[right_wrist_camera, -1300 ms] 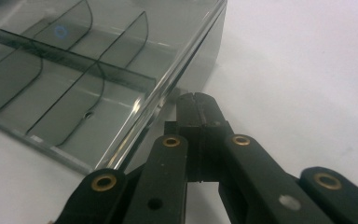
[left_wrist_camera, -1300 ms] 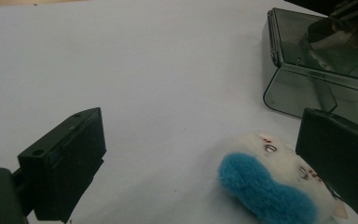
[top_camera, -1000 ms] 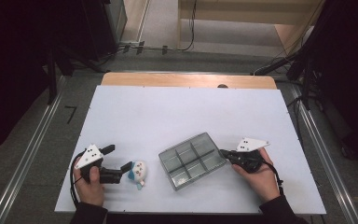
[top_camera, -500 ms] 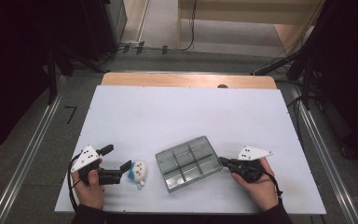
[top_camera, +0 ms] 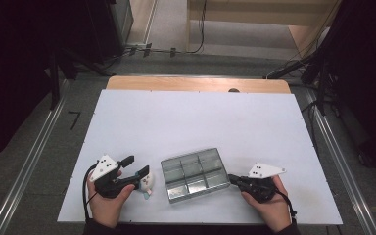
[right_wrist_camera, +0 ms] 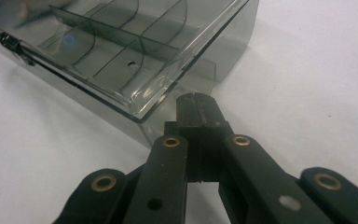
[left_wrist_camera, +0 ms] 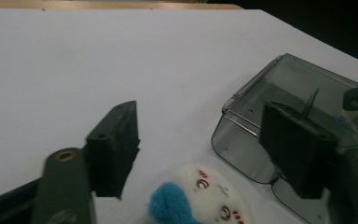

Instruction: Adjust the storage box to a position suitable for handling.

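My left gripper (top_camera: 136,177) had just been closing around the toy (top_camera: 146,182), not pinching yet. The box (top_camera: 194,175) lay right beside it. My right gripper (top_camera: 233,179) stayed pressed together, touching that box.

A fixed overhead camera looked forward across the table (top_camera: 196,117) while both gripper cameras closed in low on the shared tray (top_camera: 194,175).

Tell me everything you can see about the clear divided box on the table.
The divided box is smoky grey see-through plastic, rectangular with rounded corners, split by thin walls into six compartments, all looking empty. It lies flat and slightly askew on the white table, near the front edge. The right gripper, jaws shut, sits at its right edge, seemingly clamped on the rim. A small plush toy lies apart on its left.
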